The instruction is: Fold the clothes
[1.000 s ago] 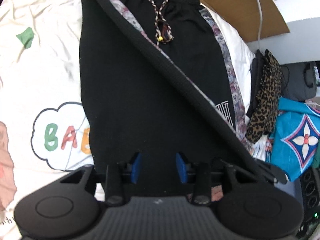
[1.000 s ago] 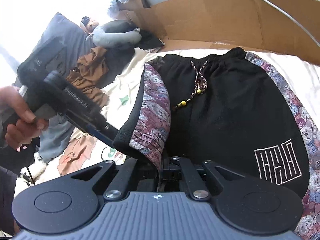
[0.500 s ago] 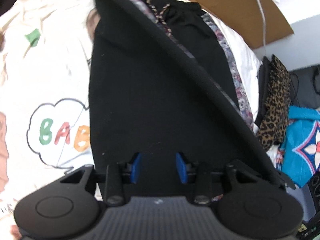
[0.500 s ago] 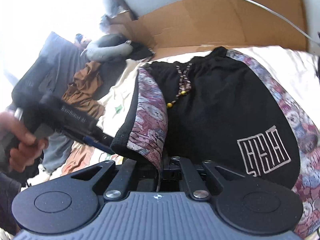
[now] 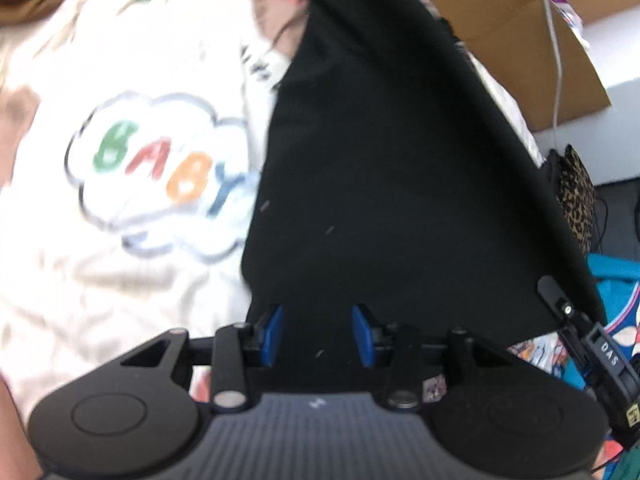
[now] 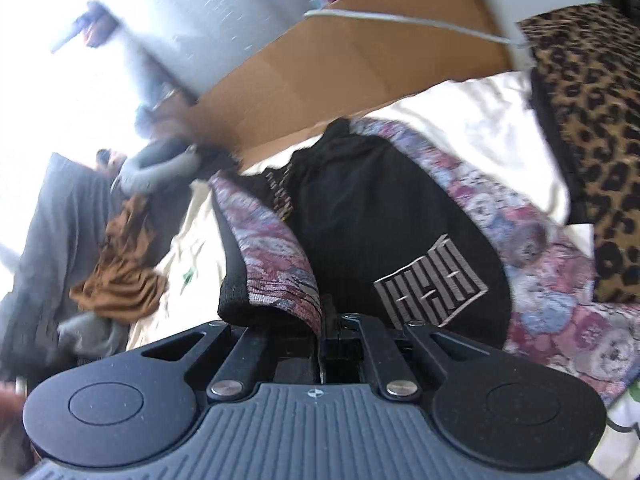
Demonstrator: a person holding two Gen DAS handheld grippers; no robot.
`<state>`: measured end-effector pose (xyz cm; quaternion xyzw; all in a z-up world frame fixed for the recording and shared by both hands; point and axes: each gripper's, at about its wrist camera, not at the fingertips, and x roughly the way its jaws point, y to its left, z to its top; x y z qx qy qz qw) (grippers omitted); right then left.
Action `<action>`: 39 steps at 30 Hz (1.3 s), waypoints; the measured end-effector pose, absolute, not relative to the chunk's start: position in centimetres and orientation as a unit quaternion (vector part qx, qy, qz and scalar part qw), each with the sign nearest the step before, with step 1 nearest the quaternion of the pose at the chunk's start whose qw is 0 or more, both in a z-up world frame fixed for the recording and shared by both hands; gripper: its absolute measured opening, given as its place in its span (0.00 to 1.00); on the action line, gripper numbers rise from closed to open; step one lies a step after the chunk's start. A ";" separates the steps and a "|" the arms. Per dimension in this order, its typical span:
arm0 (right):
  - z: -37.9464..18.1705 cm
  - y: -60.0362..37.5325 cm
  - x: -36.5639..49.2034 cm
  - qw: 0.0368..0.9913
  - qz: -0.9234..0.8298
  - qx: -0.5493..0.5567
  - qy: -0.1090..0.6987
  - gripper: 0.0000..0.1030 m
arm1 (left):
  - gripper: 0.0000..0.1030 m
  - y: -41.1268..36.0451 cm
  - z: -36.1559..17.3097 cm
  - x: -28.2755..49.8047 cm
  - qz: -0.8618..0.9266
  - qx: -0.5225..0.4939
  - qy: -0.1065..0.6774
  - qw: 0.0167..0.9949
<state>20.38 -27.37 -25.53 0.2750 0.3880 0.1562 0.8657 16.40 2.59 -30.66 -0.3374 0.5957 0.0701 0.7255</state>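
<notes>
Black shorts (image 5: 400, 180) with floral side stripes lie on a white printed sheet (image 5: 120, 260). One leg is lifted and stretched taut between my two grippers. My left gripper (image 5: 318, 328) holds one hem corner; black cloth fills the gap between its blue pads (image 5: 272, 332) and hides the tips. My right gripper (image 6: 322, 320) is shut on the floral hem of the shorts (image 6: 360, 208), and its tip (image 5: 560, 308) also shows at the cloth's far corner. The other leg, with a pale square emblem (image 6: 432, 280), lies flat.
A leopard-print cloth (image 6: 592, 120) lies to the right of the shorts. Brown cardboard (image 6: 360, 60) with a white cable (image 6: 400, 20) stands behind. A brown garment (image 6: 120, 280) and grey cushions sit at the left; a teal item (image 5: 616, 280) at the bed's right edge.
Both grippers have carried the lifted leg rightward across the shorts. The drawstring is now hidden in the left view, and the left gripper has left the right wrist view.
</notes>
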 end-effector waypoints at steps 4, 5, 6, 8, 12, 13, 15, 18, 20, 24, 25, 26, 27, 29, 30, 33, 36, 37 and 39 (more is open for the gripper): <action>-26.1 -28.9 20.4 0.866 0.131 0.292 0.385 0.01 | 0.39 1.4 -31.6 14.8 0.072 -0.350 0.600 0.715; -26.4 -29.2 20.4 0.864 0.124 0.297 0.386 0.01 | 0.39 1.1 -32.0 14.4 0.072 -0.356 0.599 0.714; -26.7 -29.4 20.3 0.863 0.118 0.302 0.388 0.01 | 0.40 0.8 -32.3 14.1 0.072 -0.361 0.598 0.712; -27.4 -30.0 20.2 0.859 0.105 0.313 0.391 0.01 | 0.40 0.0 -33.0 13.7 0.064 -0.371 0.602 0.704; -28.3 -31.1 19.7 0.857 0.082 0.321 0.395 0.01 | 0.41 -1.6 -34.6 12.8 0.057 -0.372 0.608 0.699; -28.6 -31.4 19.6 0.856 0.074 0.323 0.396 0.01 | 0.41 -1.6 -34.8 12.4 0.061 -0.379 0.604 0.699; -29.2 -32.1 19.3 0.854 0.060 0.330 0.399 0.01 | 0.41 -1.5 -35.1 11.5 0.070 -0.391 0.595 0.699; -30.2 -33.0 19.0 0.849 0.045 0.339 0.403 0.01 | 0.43 -1.3 -35.6 10.6 0.071 -0.409 0.581 0.701; -30.8 -33.3 18.9 0.848 0.038 0.340 0.406 0.01 | 0.44 -1.0 -36.0 10.4 0.069 -0.417 0.572 0.703; -32.0 -33.8 18.9 0.845 0.029 0.338 0.413 0.01 | 0.45 -0.4 -36.8 10.1 0.067 -0.442 0.550 0.706; -32.3 -34.0 19.0 0.844 0.027 0.340 0.414 0.01 | 0.45 -0.4 -36.9 10.0 0.068 -0.445 0.546 0.706; -32.6 -34.2 19.0 0.842 0.027 0.346 0.413 0.01 | 0.47 -0.3 -37.0 9.9 0.067 -0.451 0.542 0.706; -32.8 -34.3 19.0 0.841 0.028 0.351 0.411 0.01 | 0.49 -0.2 -37.1 9.8 0.064 -0.457 0.537 0.706; -33.2 -34.4 19.1 0.839 0.029 0.357 0.410 0.01 | 0.50 -0.1 -37.4 9.9 0.058 -0.461 0.533 0.707; -33.4 -34.4 19.1 0.838 0.031 0.358 0.410 0.01 | 0.50 -0.1 -37.6 9.9 0.055 -0.465 0.529 0.707; -34.2 -34.7 18.7 0.832 0.031 0.378 0.404 0.02 | 0.49 -0.3 -37.8 10.1 0.046 -0.480 0.519 0.706; -35.0 -35.4 18.2 0.828 0.023 0.399 0.394 0.05 | 0.42 -0.7 -37.9 10.3 0.035 -0.492 0.512 0.703; -35.2 -35.7 18.0 0.827 0.018 0.404 0.390 0.05 | 0.41 -0.8 -37.8 10.4 0.031 -0.494 0.510 0.703; -35.6 -36.3 17.8 0.825 0.012 0.417 0.381 0.05 | 0.40 -1.0 -37.9 10.5 0.022 -0.502 0.509 0.699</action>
